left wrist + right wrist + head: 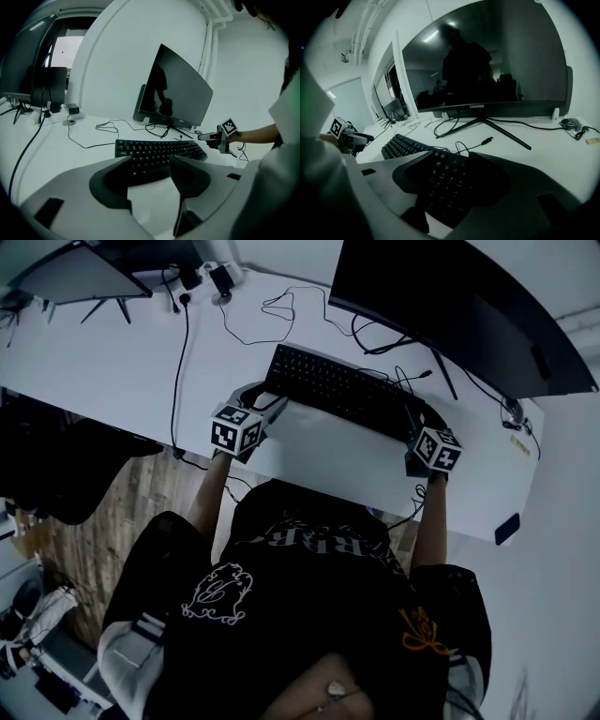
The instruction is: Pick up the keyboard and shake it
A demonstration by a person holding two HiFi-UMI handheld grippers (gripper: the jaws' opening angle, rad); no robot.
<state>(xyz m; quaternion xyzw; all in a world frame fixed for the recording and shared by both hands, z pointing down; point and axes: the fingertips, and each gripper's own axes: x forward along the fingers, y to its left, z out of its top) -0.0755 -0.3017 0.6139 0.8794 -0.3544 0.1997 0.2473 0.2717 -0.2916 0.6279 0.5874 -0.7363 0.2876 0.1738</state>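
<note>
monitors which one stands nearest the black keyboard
The large curved black monitor, directly behind the black keyboard; the smaller flat monitor stands far off at the left.

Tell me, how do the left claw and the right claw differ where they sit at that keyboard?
The left claw is at the keyboard's left end, the right claw at its right end. Between the left claw's jaws, part keyboard and part bare desk shows; between the right claw's jaws, keys fill nearly the whole gap. What they share: both stand open and angle down toward the desk, and neither is pinching the keyboard.
</note>
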